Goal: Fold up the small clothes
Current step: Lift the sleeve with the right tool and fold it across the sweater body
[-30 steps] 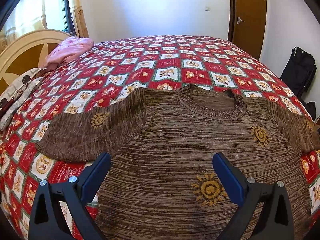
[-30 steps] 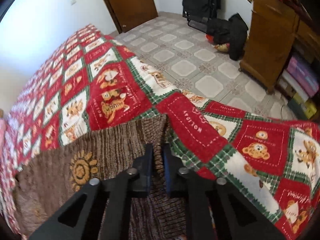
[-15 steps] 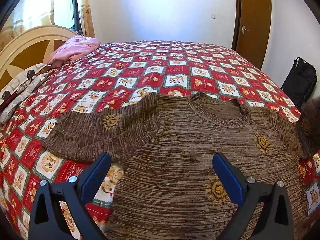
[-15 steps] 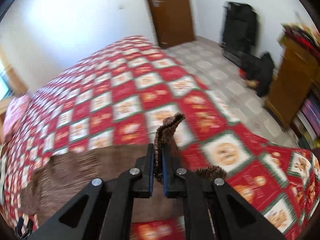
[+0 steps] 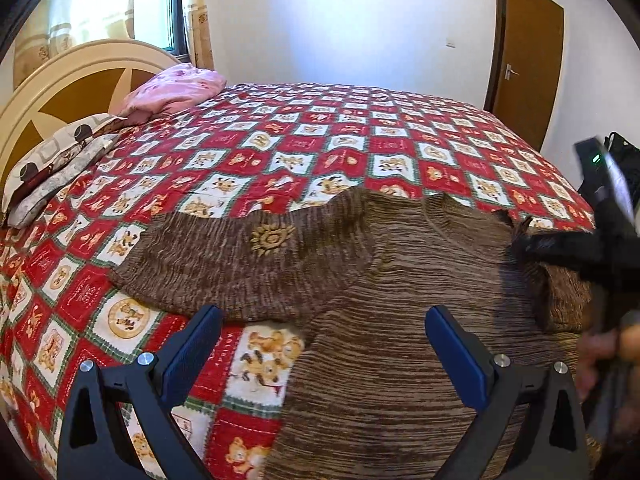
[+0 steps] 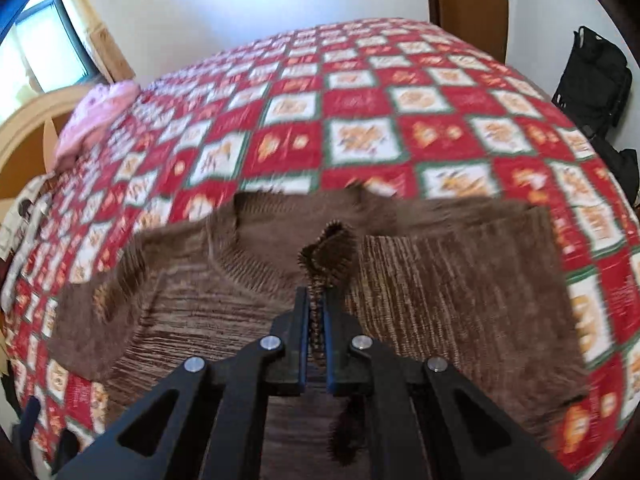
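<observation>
A brown knit sweater [image 5: 400, 280] with sun motifs lies flat on the red patchwork bedspread [image 5: 320, 152]. Its left sleeve [image 5: 240, 256] is spread out to the left. My right gripper [image 6: 316, 300] is shut on the cuff of the right sleeve [image 6: 328, 252] and holds it over the sweater's chest near the collar [image 6: 240, 260]; the sleeve [image 6: 460, 264] lies folded across the body. That gripper also shows in the left wrist view [image 5: 560, 248]. My left gripper [image 5: 320, 340] is open and empty, above the sweater's lower left side.
A pink pillow [image 5: 172, 92] and a patterned pillow [image 5: 60, 160] lie by the headboard [image 5: 60, 92] at the far left. A brown door [image 5: 524, 60] and a black bag [image 6: 592, 80] stand to the right of the bed.
My right gripper lifted the right sleeve's cuff off the bedspread and carried it leftward over the sweater's body. The left gripper stayed open and shifted left.
</observation>
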### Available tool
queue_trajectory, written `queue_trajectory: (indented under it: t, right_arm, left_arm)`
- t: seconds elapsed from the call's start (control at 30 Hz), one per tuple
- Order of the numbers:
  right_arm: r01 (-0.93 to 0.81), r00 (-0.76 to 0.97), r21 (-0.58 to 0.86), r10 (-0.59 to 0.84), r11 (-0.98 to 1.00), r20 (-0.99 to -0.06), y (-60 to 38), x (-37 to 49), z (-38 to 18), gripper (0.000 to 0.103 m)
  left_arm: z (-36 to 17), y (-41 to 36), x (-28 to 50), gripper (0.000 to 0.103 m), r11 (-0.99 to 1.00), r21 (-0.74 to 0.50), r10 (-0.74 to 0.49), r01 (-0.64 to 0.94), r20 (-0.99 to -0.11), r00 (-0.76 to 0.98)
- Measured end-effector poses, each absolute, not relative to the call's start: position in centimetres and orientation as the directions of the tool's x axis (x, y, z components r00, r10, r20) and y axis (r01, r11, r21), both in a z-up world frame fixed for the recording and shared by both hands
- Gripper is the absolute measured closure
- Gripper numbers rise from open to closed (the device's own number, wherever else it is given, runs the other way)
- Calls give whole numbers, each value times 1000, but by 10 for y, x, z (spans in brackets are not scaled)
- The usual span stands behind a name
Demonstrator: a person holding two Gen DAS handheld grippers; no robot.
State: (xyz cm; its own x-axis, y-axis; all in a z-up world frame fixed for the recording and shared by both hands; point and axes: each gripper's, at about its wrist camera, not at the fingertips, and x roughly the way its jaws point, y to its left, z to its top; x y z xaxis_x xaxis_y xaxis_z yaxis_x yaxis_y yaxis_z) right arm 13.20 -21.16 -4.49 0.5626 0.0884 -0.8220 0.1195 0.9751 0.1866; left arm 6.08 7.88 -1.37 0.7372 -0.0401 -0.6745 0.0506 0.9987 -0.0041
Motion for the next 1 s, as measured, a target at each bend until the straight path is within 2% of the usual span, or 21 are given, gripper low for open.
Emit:
queue_trajectory:
  t: [0.13, 0.23, 0.33, 0.4, 0.5, 0.57, 0.6, 0.77, 0.9, 1.0]
  right_arm:
    - [112, 545, 165, 79, 980, -835, -199, 133, -66, 94]
    - [76, 570, 184, 109, 980, -814, -196, 129, -68, 88]
    - [25, 572, 291, 225, 956, -789, -190, 132, -72, 85]
    - [-29, 535, 379, 335, 925, -776, -184, 138, -75, 71]
    - [-70, 578, 497, 442, 865, -686, -199, 125, -52, 71]
    - [-64, 667, 468, 387, 881, -637, -219, 103, -28, 71]
    - [-33, 689, 436, 336, 899, -642, -226, 94, -22, 71]
    - [43, 645, 225, 145, 973, -750, -226, 66, -38, 73]
    - [7, 564, 244, 198, 970, -802, -194, 63, -72, 71]
    - [-16, 612, 144, 124, 989, -781, -171, 60, -75, 64]
  left_arm:
    - [-20, 81, 66, 1, 999, -6, -36, 43, -683, 729]
    - [-24, 78, 69, 1, 999, -15, -44, 47, -694, 719]
    - [-26, 75, 68, 1, 998, -14, -49, 55, -700, 713]
    - [-24, 76, 65, 1, 998, 1, -44, 61, -693, 720]
    - [-18, 88, 61, 1, 999, 36, -2, 34, -658, 753]
    - [-17, 97, 61, 1, 999, 37, 15, 12, -646, 764]
    - [-19, 103, 62, 1, 999, 33, 23, -2, -644, 764]
    - [-30, 130, 67, 1, 995, 49, 95, -84, -668, 738]
    - [-26, 184, 62, 1, 978, 13, 163, -210, -679, 716]
    - [-20, 233, 61, 1, 945, -4, 241, -327, -669, 703]
